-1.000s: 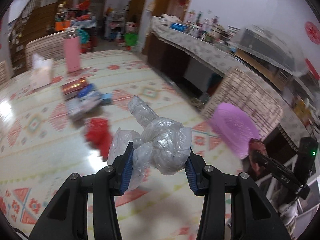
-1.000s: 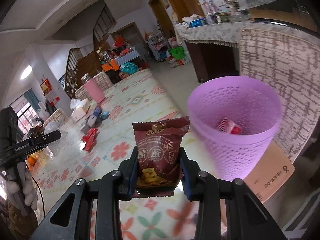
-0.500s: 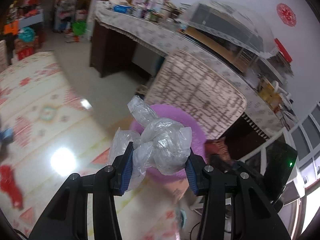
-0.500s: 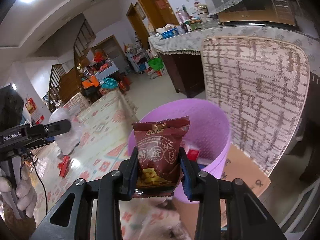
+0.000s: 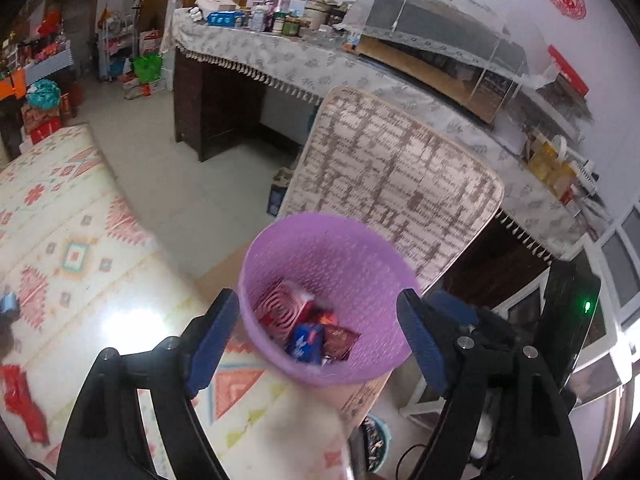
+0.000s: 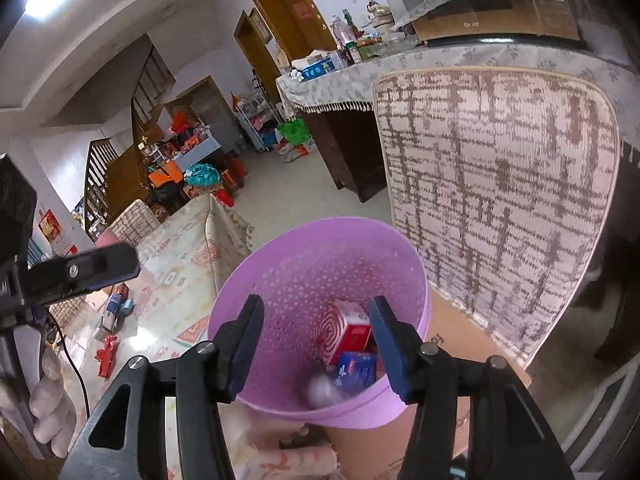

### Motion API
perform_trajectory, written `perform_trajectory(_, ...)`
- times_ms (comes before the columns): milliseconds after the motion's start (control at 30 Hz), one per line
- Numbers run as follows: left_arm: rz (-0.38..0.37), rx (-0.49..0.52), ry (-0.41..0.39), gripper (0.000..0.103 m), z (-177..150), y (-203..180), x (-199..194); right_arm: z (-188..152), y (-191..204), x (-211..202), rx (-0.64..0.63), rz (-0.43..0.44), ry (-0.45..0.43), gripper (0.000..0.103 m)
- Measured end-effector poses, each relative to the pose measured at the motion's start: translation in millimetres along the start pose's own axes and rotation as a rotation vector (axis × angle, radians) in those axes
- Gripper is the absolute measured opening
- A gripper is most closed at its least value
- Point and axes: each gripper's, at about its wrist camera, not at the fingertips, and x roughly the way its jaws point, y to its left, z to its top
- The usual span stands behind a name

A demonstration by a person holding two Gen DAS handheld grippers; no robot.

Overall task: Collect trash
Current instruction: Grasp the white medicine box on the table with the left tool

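A purple perforated basket [image 5: 344, 260] stands below both grippers. My left gripper [image 5: 316, 316] hangs over its rim, jaws opening, with nothing between them. In the basket lie a red-and-white spiral box [image 5: 284, 308], a blue packet [image 5: 306, 340] and the dark red snack packet [image 5: 340, 340]. My right gripper [image 6: 316, 320] is also above the basket [image 6: 320, 264], jaws opening and empty. Through it I see the spiral box [image 6: 344, 328], the blue packet [image 6: 356, 368] and the knotted clear plastic bag [image 6: 322, 390] at the bottom.
A red wrapper [image 5: 20, 396] and other small items [image 6: 114, 308] lie on the patterned tablecloth [image 5: 60, 240]. A woven chair back [image 5: 400, 184] rises just behind the basket, which sits on cardboard [image 6: 448, 320]. A cloth-covered sideboard [image 5: 280, 60] with bottles runs along the wall.
Both grippers swung from the table to over the basket. Both jaws have spread; the plastic bag and the snack packet have left them and now lie in the basket.
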Motion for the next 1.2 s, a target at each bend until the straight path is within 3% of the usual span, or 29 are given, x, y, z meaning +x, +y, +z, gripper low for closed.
perform_trajectory(167, 0.031, -0.018, 0.001, 0.08, -24.5, 18.5, -20.2, -11.9, 19.1, -6.7, -0.03, 0.035, -0.01, 0.064)
perform_trajectory(300, 0.077, -0.07, 0.002, 0.08, -50.4, 47.9, -39.5, -24.2, 46.7, -8.1, -0.047, 0.098, -0.028, 0.078)
perform_trajectory(467, 0.207, -0.102, -0.016, 0.08, -81.6, 85.5, -67.1, -41.8, 92.0, 16.3, -0.048, 0.241, 0.071, 0.079)
perform_trajectory(567, 0.257, -0.167, -0.028, 0.08, -95.8, 126.1, -88.4, -57.3, 129.1, 39.1, -0.061, 0.316, 0.142, 0.08)
perform_trajectory(700, 0.394, -0.269, -0.049, 0.08, -112.1, 194.9, -118.9, -76.8, 177.5, 71.6, -0.083, 0.404, 0.209, 0.08)
perform_trajectory(800, 0.457, -0.366, -0.077, 0.08, -119.7, 243.8, -138.5, -86.9, 209.3, 97.0, -0.106, 0.444, 0.249, 0.08)
perform_trajectory(933, 0.438, -0.554, -0.081, 0.08, -125.0, 315.1, -145.7, -97.2, 228.6, 124.2, -0.094, 0.476, 0.313, 0.08)
perform_trajectory(1000, 0.394, -0.623, -0.07, 0.074, -123.3, 341.0, -139.7, -99.3, 232.4, 125.9, -0.101, 0.472, 0.312, 0.08)
perform_trajectory(1200, 0.366, -0.687, -0.075, 0.069, -104.0, 374.1, -115.2, -102.0, 234.2, 126.2, -0.116, 0.474, 0.322, 0.08)
